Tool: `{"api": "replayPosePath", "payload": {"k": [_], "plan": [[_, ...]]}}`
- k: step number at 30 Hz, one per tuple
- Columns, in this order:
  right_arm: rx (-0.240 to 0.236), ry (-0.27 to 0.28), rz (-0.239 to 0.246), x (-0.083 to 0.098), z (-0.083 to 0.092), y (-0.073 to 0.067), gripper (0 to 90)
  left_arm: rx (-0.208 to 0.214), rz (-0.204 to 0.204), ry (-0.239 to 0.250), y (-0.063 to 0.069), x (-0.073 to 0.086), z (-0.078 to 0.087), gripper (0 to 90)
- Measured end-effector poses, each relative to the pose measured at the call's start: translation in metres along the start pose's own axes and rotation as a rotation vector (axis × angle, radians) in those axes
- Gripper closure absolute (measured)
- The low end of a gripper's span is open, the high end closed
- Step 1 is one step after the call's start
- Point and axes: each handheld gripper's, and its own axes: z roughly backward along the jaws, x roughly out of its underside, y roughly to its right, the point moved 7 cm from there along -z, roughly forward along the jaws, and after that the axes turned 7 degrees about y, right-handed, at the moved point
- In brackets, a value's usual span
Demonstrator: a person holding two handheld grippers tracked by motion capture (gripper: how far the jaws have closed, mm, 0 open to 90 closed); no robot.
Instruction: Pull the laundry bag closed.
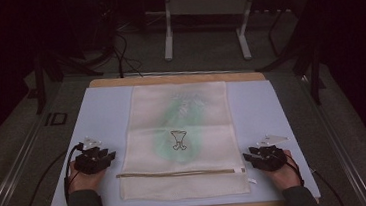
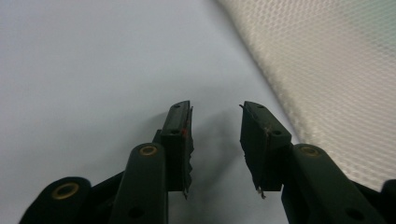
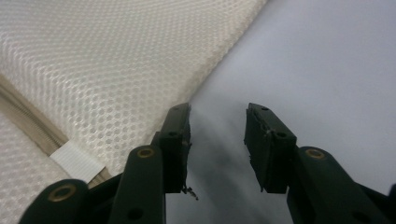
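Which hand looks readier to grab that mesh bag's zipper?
Probably the right gripper: its open jaws sit beside the zipper's end on the bag. The left gripper faces plain mesh.

High view overlooks table (image 1: 102, 115); claw cameras skim close, sharing mesh bag (image 1: 181, 133).

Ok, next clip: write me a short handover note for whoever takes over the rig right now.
Left gripper: jaws open, nothing between them, resting on the blue mat just left of the mesh bag.
Right gripper: jaws open and empty, on the mat just right of the bag, near the zipper's end.
Bag: lies flat and spread in the middle of the mat, zipper running across near the person's edge, a green item showing faintly through the mesh.
Done: nothing visible yet; the bag is ungrasped.
Left: probably take the bag's side edges, one per gripper, and begin handling it.
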Motion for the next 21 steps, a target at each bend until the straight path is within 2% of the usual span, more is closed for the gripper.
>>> {"api": "replayPosePath", "payload": {"k": [4, 10, 14, 16, 21], "plan": [[-0.008, -0.002, 0.014, -0.001, 0.0, -0.004, 62.1, 0.016, -0.005, 0.012, -0.001, -0.001, 0.003, 62.1], [-0.005, 0.009, 0.032, -0.004, -0.001, -0.012, 63.1, 0.046, 0.01, 0.018, -0.003, 0.0, 0.005, 62.1], [-0.009, 0.016, 0.03, -0.006, 0.001, -0.014, 63.8, 0.057, -0.006, 0.006, 0.0, 0.001, 0.003, 61.9], [-0.019, 0.022, 0.029, -0.008, 0.002, -0.015, 63.8, 0.077, -0.031, 0.004, 0.004, 0.0, 0.003, 61.9], [-0.033, 0.024, 0.044, -0.011, 0.002, -0.02, 63.6, 0.095, -0.04, 0.01, 0.007, 0.0, 0.003, 60.9]]}}
